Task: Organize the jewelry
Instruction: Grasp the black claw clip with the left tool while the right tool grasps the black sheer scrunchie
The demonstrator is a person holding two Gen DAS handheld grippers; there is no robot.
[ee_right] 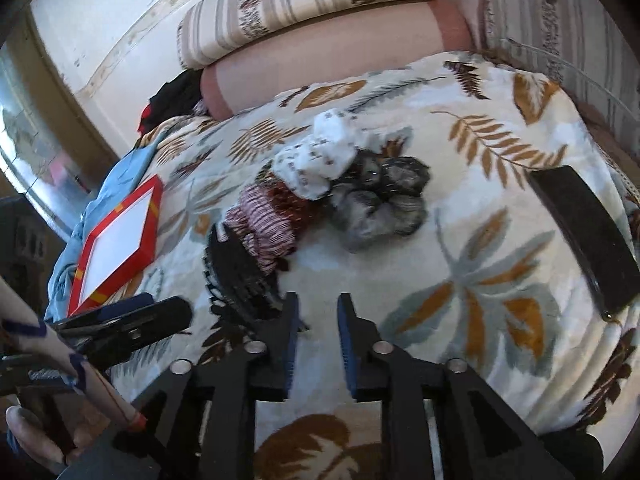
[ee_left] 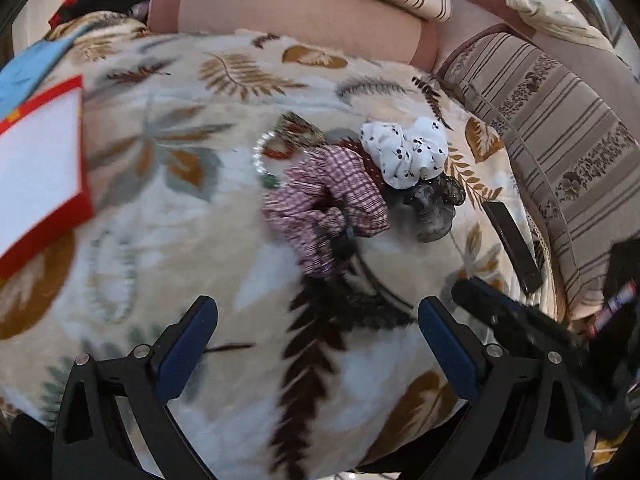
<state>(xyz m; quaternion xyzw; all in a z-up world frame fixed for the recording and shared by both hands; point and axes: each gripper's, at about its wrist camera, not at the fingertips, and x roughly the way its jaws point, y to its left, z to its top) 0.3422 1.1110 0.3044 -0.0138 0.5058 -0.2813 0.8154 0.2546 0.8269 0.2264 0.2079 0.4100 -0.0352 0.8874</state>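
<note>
A heap of hair and jewelry pieces lies on the leaf-print blanket (ee_left: pixel 200 208): a pink checked scrunchie (ee_left: pixel 332 200) (ee_right: pixel 266 228), a white dotted scrunchie (ee_left: pixel 408 152) (ee_right: pixel 316 164), a grey-black scrunchie (ee_left: pixel 436 208) (ee_right: pixel 384 200) and a clear beaded bracelet (ee_left: pixel 262 156). A black toothed hair piece (ee_right: pixel 236 268) rests at the near edge of the heap. My left gripper (ee_left: pixel 318 308) hovers just short of the heap, open wide and empty. My right gripper (ee_right: pixel 318 308) points at the blanket beside the black piece, with a narrow gap between its jaws and nothing in it.
A red box with a white inside (ee_left: pixel 40 172) (ee_right: pixel 116 248) sits at the left on blue cloth (ee_right: pixel 120 176). A flat black case (ee_left: pixel 512 248) (ee_right: pixel 588 232) lies at the right. Striped cushions (ee_left: pixel 560 140) and a pink bolster (ee_left: pixel 300 16) line the back. A person's hand (ee_right: pixel 32 428) shows at lower left.
</note>
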